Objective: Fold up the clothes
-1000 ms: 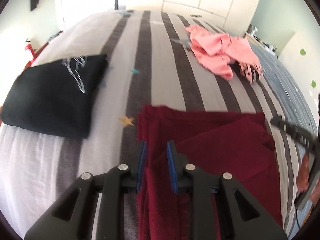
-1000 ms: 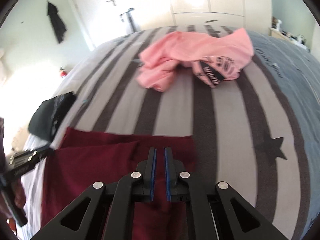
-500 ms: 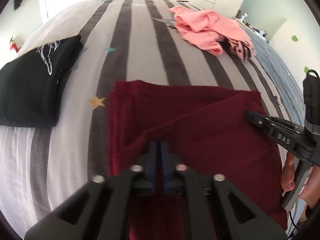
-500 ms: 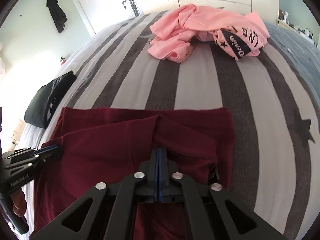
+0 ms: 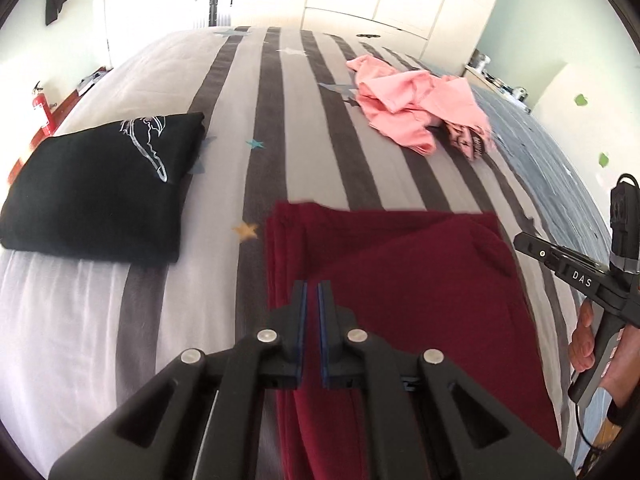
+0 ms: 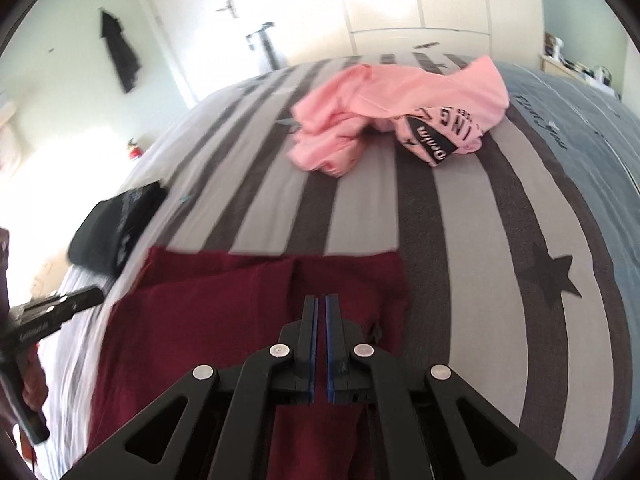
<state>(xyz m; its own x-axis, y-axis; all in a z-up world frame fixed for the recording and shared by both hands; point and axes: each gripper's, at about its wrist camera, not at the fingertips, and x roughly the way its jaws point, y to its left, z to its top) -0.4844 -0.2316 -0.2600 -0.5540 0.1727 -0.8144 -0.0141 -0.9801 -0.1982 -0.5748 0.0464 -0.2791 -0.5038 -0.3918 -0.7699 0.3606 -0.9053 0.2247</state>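
Note:
A dark red garment [image 5: 420,280] lies folded flat on the striped bed [image 5: 320,152]; the right wrist view shows the same garment [image 6: 224,312]. My left gripper [image 5: 312,292] hovers over its left part. Its pads stand a narrow slit apart and nothing is clamped between them. My right gripper [image 6: 320,306] hangs over the garment's right part. Its jaws are just opening, a thin slit wide, and no cloth is between them. A hand [image 5: 584,340] holds the right tool at the left wrist view's right edge.
A folded black garment [image 5: 92,188] with a white print lies to the left. A crumpled pink garment [image 5: 408,108] lies farther back on the bed, also in the right wrist view [image 6: 380,108]. White wardrobe doors and a red fire extinguisher [image 5: 42,108] are beyond.
Both grippers pinched the red garment's fold half a second ago. They have since let it go and drawn back, and the garment now lies flat.

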